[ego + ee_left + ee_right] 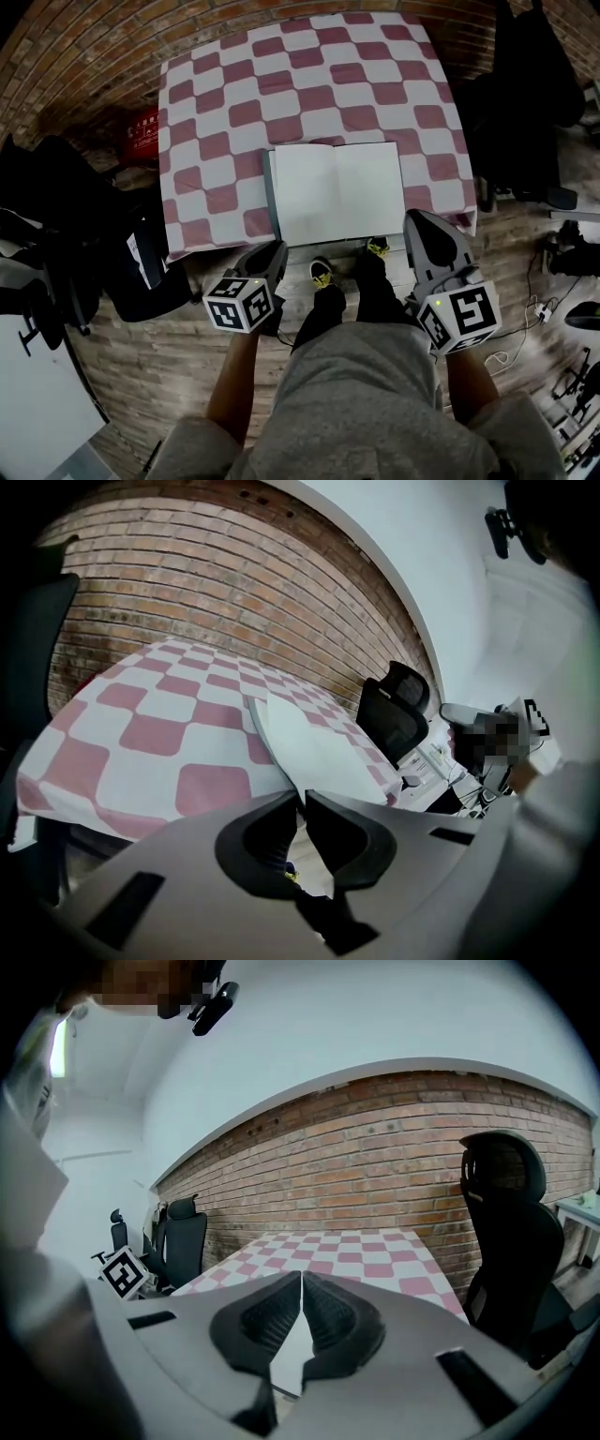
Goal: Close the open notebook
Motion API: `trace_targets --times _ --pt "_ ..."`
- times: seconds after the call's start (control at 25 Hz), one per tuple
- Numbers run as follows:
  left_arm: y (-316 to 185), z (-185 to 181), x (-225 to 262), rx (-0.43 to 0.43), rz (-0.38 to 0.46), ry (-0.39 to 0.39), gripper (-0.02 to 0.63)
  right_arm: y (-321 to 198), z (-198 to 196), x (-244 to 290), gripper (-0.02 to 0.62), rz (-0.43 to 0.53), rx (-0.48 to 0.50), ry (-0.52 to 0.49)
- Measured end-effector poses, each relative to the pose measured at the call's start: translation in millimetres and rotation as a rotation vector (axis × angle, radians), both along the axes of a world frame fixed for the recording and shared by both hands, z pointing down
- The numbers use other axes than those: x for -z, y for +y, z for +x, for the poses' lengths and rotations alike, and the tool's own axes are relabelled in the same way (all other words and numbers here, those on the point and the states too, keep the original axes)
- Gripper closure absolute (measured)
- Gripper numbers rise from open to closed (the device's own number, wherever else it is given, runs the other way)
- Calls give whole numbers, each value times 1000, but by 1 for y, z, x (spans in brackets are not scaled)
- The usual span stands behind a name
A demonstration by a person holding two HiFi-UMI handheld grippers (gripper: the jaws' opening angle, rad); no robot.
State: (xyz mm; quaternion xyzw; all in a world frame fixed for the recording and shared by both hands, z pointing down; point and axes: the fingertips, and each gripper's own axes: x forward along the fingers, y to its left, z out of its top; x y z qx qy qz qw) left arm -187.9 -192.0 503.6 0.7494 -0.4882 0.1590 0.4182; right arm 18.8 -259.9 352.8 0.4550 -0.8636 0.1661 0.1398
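Hovering off the bench's near edge: left gripper fingers almost clenched on nothing, right gripper clenched, empty. The notebook lies open at that edge's middle. I judge this the approach. Next I'd slip fingers under one cover and fold it over.

Readable text: none; no word, brand or number can be read in any view.
Notebook: the open pages are blank white, with no writing.
Red object beside the table: small white signs, too small to read.
White label on the black bag: blurred, not readable.
Cube of the left gripper: black-and-white square markers, a pattern only, no letters.
Cube of the right gripper: the same kind of markers.
Square marker in the right gripper view: a pattern only.
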Motion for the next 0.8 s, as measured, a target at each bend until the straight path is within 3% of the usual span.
trace_targets --times 0.4,0.6,0.8 --pt "-16 32 48 -57 94 -45 568 -22 32 20 568 57 -27 -5" --pt "-29 58 62 -103 120 -33 568 -28 50 27 568 77 -45 -10" --pt "-35 92 73 -188 155 -37 568 -29 71 30 568 83 -72 -12"
